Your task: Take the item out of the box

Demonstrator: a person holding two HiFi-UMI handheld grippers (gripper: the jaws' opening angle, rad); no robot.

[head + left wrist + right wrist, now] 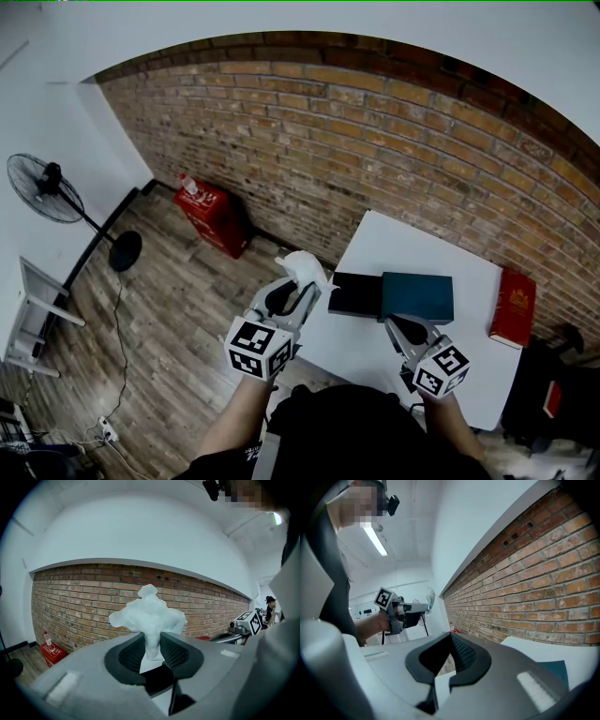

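Noted nearest the lens: dark sleeves and both marker cubes. Found the left gripper (pixel 298 286) with fingers (pixel 176 651) closed partway, clamped on the white crumpled item (pixel 302 264), held in the air just off the surface's left edge, apart from the box. Found the right gripper (pixel 398 323) with fingers brought together on nothing, pointing at the teal box (pixel 417 295). Recorded a white surface (pixel 394 244) near a brick wall (pixel 375 159), carrying the teal box, a black box part (pixel 356 293) touching its left side, and a red book (pixel 514 307) at the right edge. Logged a wood floor (pixel 169 309), a standing fan (pixel 42 187), a red crate (pixel 214 217) by the wall. Cannot tell the item's material, nor the inside of either box part. Marked a white frame (pixel 28 319) cut off at left.
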